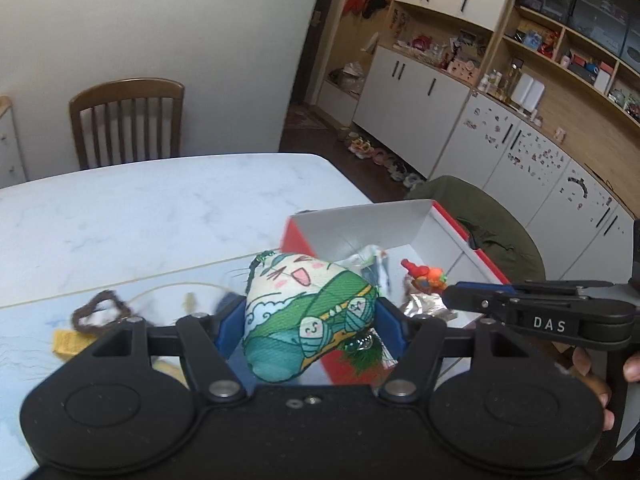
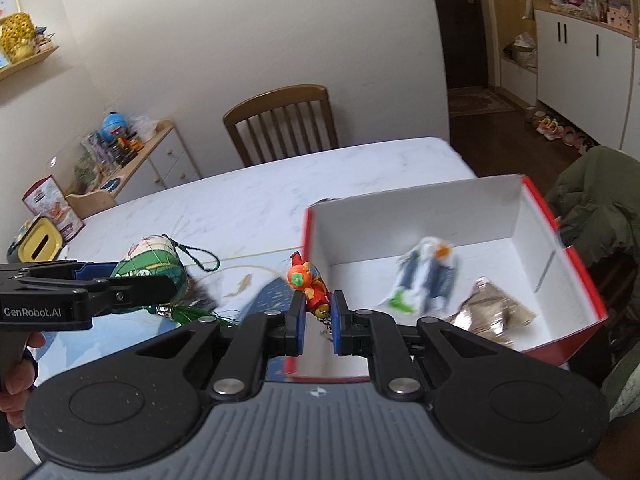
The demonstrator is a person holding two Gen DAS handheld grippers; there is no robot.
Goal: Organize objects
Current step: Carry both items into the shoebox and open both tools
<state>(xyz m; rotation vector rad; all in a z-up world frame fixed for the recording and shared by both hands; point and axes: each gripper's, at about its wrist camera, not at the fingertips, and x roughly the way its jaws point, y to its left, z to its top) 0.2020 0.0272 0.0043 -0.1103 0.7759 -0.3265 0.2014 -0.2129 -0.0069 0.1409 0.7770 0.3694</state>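
Pouch (image 1: 308, 312), green and white with a cartoon face, is sitting pinched between the blue pads of the left gripper (image 1: 310, 320), held up over the near part of the table (image 1: 120, 216) just beside the left wall of the red box (image 2: 452, 208). The right gripper (image 2: 317, 312) is squeezing narrow on a small orange and red toy figure (image 2: 310, 286), its keychain dangling below, right at the box's near left corner. Inside the box, a blurred white and blue packet (image 2: 426, 276) and a crinkled silver wrapper (image 2: 492, 312) are lying on the white floor. A brown loop (image 1: 100, 312) is lying on the table's near left part. A wooden chair (image 2: 282, 122) is standing at the far edge.
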